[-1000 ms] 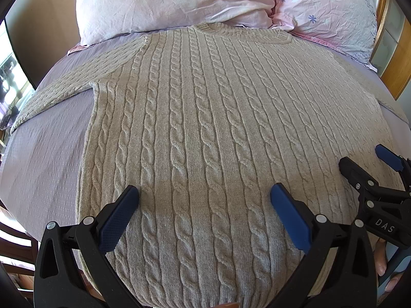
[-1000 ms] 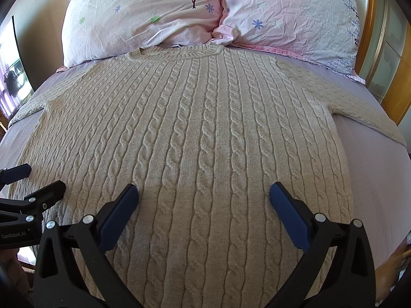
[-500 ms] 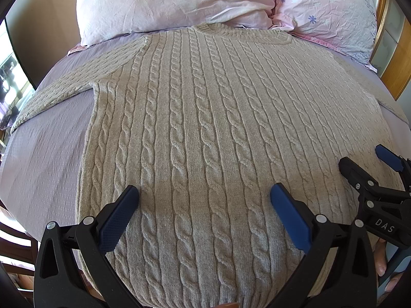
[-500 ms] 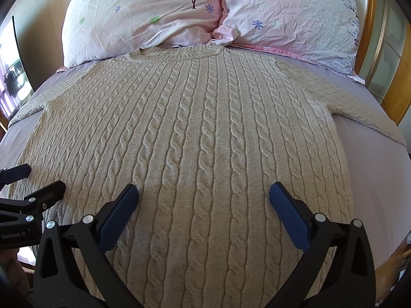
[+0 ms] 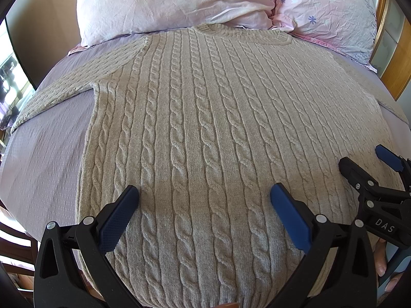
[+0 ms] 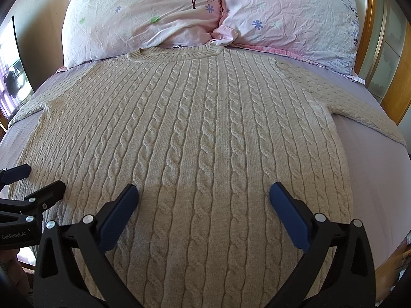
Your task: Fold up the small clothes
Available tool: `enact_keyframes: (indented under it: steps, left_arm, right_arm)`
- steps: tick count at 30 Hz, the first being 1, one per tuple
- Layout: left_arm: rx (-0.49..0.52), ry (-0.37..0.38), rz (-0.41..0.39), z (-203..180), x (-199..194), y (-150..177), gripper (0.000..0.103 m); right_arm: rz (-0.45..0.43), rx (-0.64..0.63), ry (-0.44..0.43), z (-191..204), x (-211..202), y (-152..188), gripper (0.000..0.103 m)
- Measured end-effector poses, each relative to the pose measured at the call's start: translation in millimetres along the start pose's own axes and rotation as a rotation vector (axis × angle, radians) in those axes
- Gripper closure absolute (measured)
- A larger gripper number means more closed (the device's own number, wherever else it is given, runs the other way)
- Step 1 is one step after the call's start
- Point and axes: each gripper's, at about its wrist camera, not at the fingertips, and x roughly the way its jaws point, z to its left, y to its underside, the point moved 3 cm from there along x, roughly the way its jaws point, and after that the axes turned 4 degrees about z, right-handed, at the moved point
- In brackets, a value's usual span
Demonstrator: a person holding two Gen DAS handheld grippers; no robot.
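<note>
A beige cable-knit sweater (image 5: 205,133) lies flat and spread out on the bed, collar toward the pillows, sleeves out to both sides; it also fills the right wrist view (image 6: 200,138). My left gripper (image 5: 204,195) is open and empty, hovering over the sweater's lower hem area, left of centre. My right gripper (image 6: 203,192) is open and empty over the lower right part of the sweater. Each gripper shows in the other's view: the right one (image 5: 364,164) at the right edge, the left one (image 6: 38,179) at the left edge.
The bed has a lilac sheet (image 5: 43,154). Two pink floral pillows (image 6: 143,18) (image 6: 290,20) lie at the head. A wooden headboard frame (image 6: 390,59) runs along the right. A window (image 5: 10,82) is at the far left.
</note>
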Motion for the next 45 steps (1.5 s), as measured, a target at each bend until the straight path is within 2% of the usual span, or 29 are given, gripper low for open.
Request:
enact_keyframes:
  steps: [25, 28, 30, 32, 34, 35, 37, 38, 39, 41, 45]
  left_arm:
    - [0.007, -0.002, 0.002, -0.4, 0.1, 0.0, 0.001]
    - [0.02, 0.004, 0.017, -1.3, 1.1, -2.9, 0.001]
    - [0.022, 0.002, 0.015, -2.0, 0.8, -5.2, 0.001]
    - [0.019, 0.003, 0.007, -1.5, 1.5, -8.2, 0.001]
    - [0.016, 0.001, -0.002, -0.8, 2.1, -7.3, 0.001]
    - [0.014, 0.001, -0.009, 0.3, -2.3, -4.7, 0.001]
    - [0.011, 0.002, -0.029, 0.5, -3.4, -2.3, 0.001]
    - [0.011, 0.003, -0.04, 0.6, -4.1, -1.2, 0.001]
    - [0.01, 0.004, -0.055, 1.0, -4.8, -0.5, 0.001]
    - [0.01, 0.005, -0.068, 0.9, -5.6, 0.7, 0.001]
    - [0.002, 0.014, -0.08, 1.7, -5.8, 2.8, 0.001]
  right_arm:
    - [0.008, -0.019, -0.004, 0.4, -0.1, 1.7, 0.002]
    - [-0.03, -0.081, -0.051, 1.0, 0.0, -0.6, 0.002]
    - [-0.005, -0.107, -0.129, -9.9, -2.3, -6.1, 0.002]
    - [-0.032, 0.0, -0.215, -48.6, -14.2, -20.1, 0.002]
    - [-0.11, 0.161, -0.246, -103.2, -31.3, -35.4, 0.002]
    - [-0.15, 0.258, -0.242, -136.3, -38.5, -42.8, 0.002]
    - [-0.234, 0.524, -0.201, -226.4, -50.1, -52.1, 0.002]
    - [-0.257, 0.61, -0.18, -256.2, -51.1, -52.8, 0.006]
    - [-0.285, 0.758, -0.141, -303.5, -52.7, -49.6, 0.023]
    - [-0.281, 0.949, -0.115, -366.7, -45.3, -44.9, 0.043]
    - [-0.222, 1.133, -0.05, -436.8, -19.1, -38.8, 0.046]
